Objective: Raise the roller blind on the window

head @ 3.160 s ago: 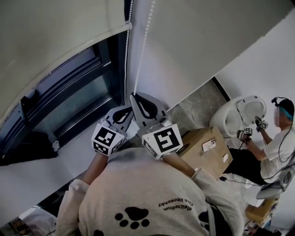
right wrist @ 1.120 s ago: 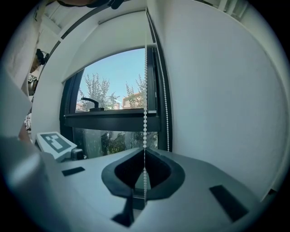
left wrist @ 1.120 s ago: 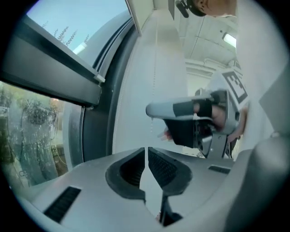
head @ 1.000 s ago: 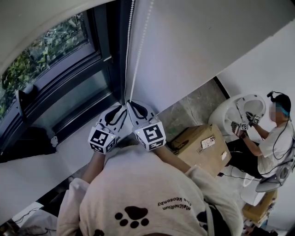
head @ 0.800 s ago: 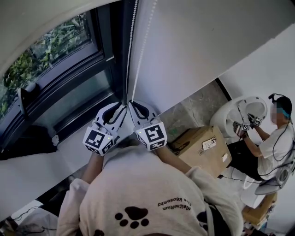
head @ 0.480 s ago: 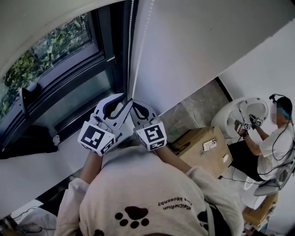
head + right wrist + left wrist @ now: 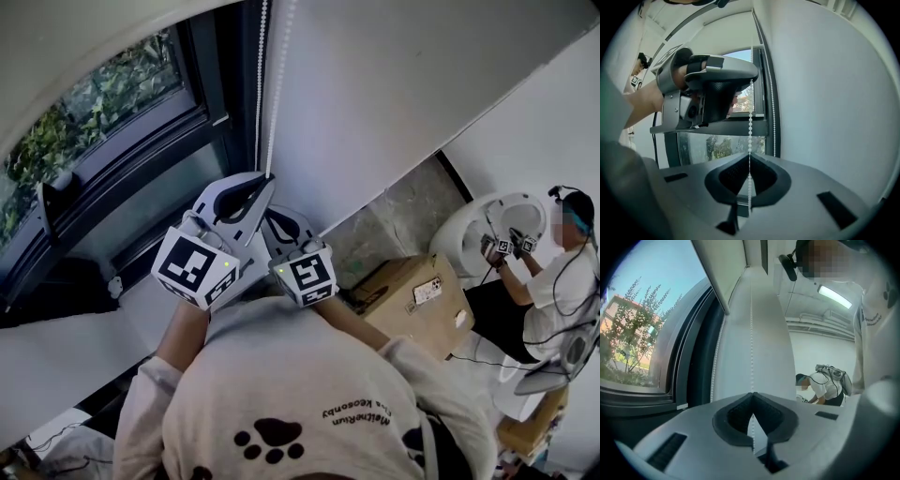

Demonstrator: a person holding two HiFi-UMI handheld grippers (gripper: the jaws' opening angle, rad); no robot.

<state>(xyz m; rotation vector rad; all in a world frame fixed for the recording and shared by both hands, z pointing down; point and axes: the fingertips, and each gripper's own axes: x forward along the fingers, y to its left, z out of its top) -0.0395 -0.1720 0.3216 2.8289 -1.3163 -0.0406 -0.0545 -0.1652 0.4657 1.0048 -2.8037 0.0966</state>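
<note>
Two grippers: left gripper (image 7: 752,397) and right gripper (image 7: 749,159), each clenched on the bead chain (image 7: 750,123).
Relation: we find the chain vertical, with the left gripper just above the right.
Roller blind (image 7: 66,47): overhead, partly raised.
Coming pull: straight down, we judge.

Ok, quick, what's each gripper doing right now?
Left gripper: shut on the chain.
Right gripper: shut on the chain too, below the left one.
</note>
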